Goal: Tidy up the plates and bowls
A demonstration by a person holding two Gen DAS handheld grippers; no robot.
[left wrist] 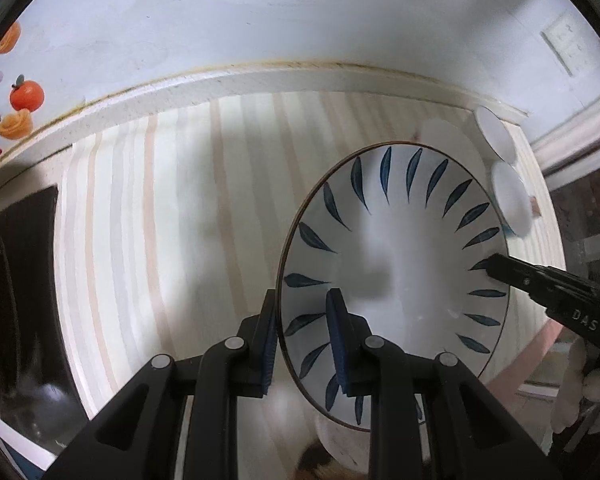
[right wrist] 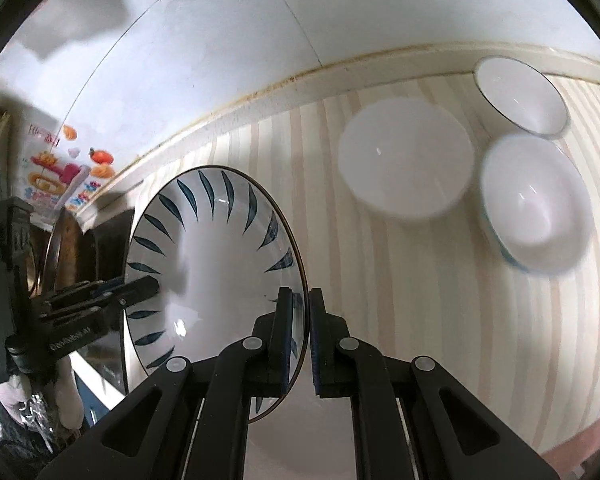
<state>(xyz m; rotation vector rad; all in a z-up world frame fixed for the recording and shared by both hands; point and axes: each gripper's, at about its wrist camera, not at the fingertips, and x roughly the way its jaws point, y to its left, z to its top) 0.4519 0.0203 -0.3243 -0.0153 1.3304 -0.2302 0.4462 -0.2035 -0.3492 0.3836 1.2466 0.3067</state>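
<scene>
glossy round leaf-patterned plate pinched by both tools.

Three bowls crowd the counter beyond the plate.

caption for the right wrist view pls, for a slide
Both grippers, right and left, clamp opposite rims of a leaf-patterned plate beside three white bowls.

The leaf-patterned plate is held above the striped worktop, with the left gripper on one side of its rim and the right gripper on the opposite side. In the right wrist view, three bowls sit on the worktop to the plate's right: a plain bowl nearest, a rimmed bowl behind by the wall, and a third bowl in front of that.
</scene>
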